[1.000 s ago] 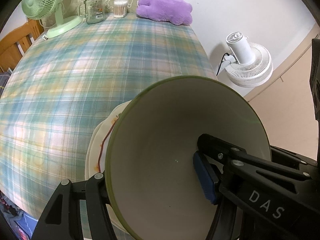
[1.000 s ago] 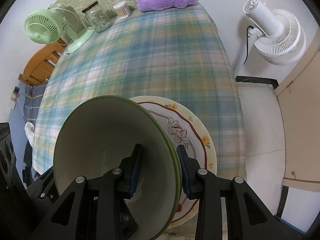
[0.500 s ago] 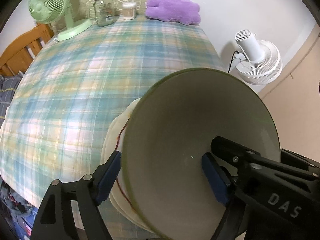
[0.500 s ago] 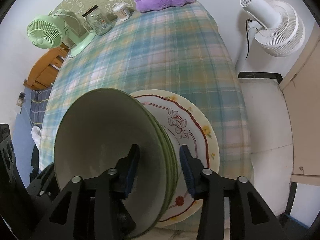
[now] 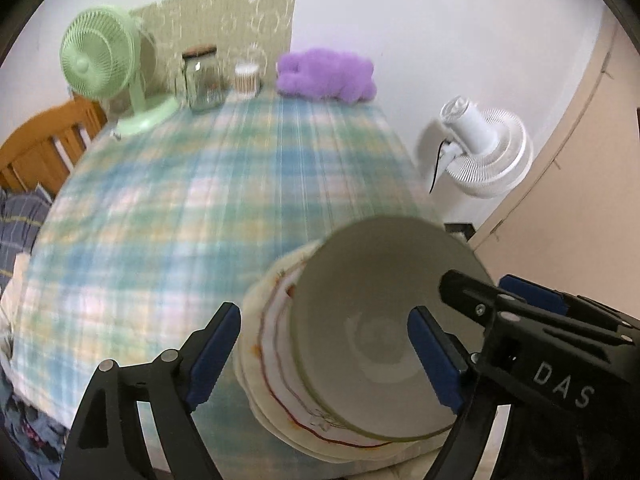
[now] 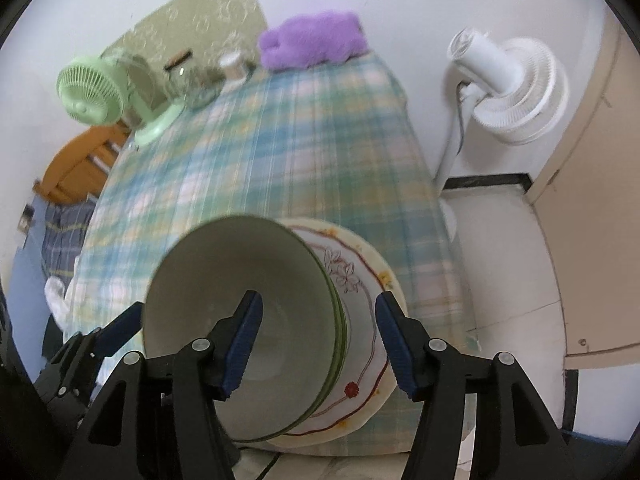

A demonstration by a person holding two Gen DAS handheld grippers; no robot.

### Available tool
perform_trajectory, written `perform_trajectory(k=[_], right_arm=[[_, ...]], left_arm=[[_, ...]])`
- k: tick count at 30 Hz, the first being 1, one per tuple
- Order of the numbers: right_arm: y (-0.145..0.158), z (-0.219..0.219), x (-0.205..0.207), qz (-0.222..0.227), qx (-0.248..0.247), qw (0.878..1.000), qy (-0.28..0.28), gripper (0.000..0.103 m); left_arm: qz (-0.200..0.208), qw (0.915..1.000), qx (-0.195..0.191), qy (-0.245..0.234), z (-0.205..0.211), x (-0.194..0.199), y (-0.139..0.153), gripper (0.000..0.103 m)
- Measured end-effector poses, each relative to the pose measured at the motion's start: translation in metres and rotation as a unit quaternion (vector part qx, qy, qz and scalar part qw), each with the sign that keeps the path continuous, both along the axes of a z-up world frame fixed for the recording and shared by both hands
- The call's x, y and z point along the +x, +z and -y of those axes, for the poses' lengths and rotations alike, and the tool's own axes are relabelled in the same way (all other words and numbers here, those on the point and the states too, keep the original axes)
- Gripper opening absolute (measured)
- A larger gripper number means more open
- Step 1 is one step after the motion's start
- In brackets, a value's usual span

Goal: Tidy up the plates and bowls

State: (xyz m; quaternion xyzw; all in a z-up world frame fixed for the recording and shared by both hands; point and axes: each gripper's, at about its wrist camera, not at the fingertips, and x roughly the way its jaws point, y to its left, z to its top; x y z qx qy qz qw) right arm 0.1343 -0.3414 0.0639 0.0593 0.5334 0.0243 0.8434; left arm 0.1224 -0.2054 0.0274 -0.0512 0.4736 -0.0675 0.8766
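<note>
Both hand-held grippers stand released around one stack at the near edge of the desk with its blue-green plaid cloth (image 6: 304,128). The left hand-held gripper (image 5: 326,354) has its blue pads spread wide, one outside the stack and one inside the bowl, gripping nothing; the right hand-held gripper (image 6: 318,344) likewise straddles the bowl wall and plate rim with clear gaps. The green-rimmed cream ceramic bowl (image 6: 240,320), seemingly with another nested under it, sits on the white plates with red-line flower pattern (image 6: 360,280), lying dead ahead of each hand-held gripper, between its fingers. Being round, the stack has no long axis; neither hand looks clearly nearer. The stacking seems done, so a straight pull back should clear the rims.
</note>
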Motion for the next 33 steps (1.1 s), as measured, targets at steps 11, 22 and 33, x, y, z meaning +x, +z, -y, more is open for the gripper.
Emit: perform_trajectory(k=[11, 22, 33], right_arm=[[0.037, -0.065, -0.024, 0.083, -0.045, 0.994, -0.061, 0.062], [0.015, -0.159, -0.042, 0.110, -0.062, 0.991, -0.051, 0.062], [-0.011, -0.212, -0.083, 0.166, -0.078, 0.983, -0.005, 0.067]], left_arm=[[0.061, 0.9980, 0.012, -0.014, -0.083, -0.009, 0.025, 0.091], [0.095, 0.9942, 0.042, 0.026, -0.190, -0.034, 0.004, 0.094], [0.157, 0.9833, 0.059, 0.073, -0.241, -0.089, -0.017, 0.098]])
